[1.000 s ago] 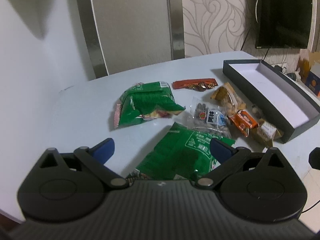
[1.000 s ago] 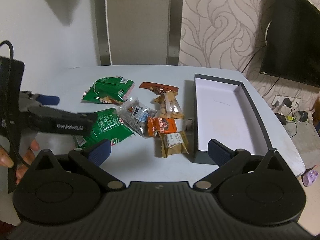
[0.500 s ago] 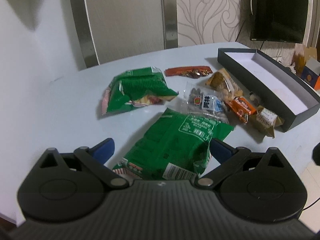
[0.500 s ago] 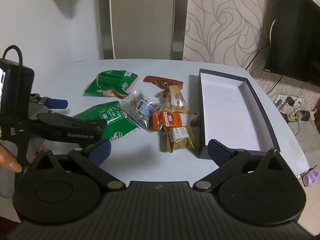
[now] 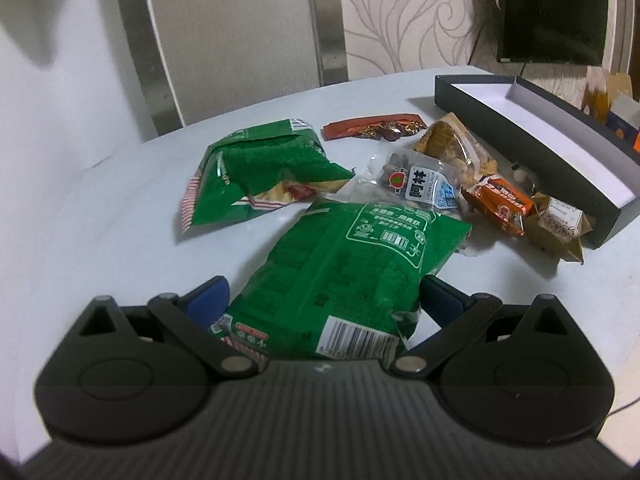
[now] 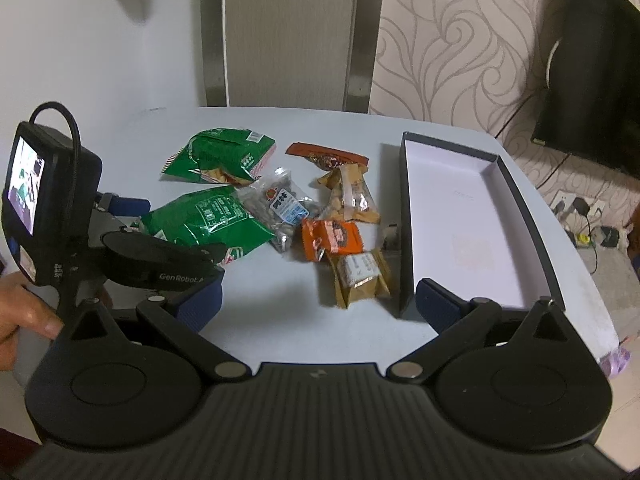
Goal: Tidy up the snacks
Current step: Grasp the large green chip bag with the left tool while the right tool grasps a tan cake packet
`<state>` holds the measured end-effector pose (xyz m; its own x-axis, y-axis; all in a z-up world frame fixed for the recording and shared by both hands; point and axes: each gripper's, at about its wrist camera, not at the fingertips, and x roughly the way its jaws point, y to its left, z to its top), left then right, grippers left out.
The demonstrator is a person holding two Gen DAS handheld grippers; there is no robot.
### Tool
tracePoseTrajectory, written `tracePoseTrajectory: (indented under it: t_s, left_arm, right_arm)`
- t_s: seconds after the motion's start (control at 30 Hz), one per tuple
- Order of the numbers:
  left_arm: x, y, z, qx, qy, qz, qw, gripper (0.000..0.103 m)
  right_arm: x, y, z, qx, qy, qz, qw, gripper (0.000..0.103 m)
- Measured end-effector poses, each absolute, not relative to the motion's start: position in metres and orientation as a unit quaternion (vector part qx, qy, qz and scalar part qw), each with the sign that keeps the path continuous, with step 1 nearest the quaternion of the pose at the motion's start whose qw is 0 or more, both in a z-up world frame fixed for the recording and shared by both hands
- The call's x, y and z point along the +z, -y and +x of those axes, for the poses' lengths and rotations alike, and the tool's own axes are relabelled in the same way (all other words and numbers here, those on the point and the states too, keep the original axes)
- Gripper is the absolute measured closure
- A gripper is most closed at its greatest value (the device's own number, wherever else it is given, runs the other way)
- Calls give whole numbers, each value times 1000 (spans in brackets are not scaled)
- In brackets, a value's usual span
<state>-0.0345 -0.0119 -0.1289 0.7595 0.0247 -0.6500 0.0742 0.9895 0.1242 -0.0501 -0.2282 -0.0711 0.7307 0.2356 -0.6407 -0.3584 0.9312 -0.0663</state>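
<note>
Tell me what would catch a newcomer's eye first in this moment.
Likely the green snack bag lying between the open fingers of the left gripper, nearest of a cluster of packets on the white table. Next, the long dark box with nothing in it, to the right of the packets, with the right gripper open above the table's near edge.

The left tool (image 6: 152, 236) reads "GenRobot"; the clear packet (image 5: 416, 184) "CREAM FLAVOR".

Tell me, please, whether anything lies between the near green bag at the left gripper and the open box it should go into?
Yes. Between the near green bag and the box, a clear nut packet, an orange packet and a tan packet lie on the table. The left gripper is open around the bag.
</note>
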Motion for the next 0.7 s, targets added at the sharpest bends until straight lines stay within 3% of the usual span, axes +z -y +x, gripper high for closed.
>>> tracePoseTrajectory:
  t_s: [0.3, 0.6, 0.7]
  left_arm:
    - [-129, 11, -25, -16, -343, 83, 935, 0]
    - [-132, 15, -13, -12, -345, 96, 934, 0]
    - [-133, 17, -11, -12, -345, 97, 934, 0]
  right_arm:
    - [-82, 239, -22, 210, -310, -81, 924, 0]
    - [-114, 231, 24, 221, -353, -127, 900, 0]
    - [-126, 230, 36, 216, -375, -137, 891, 7]
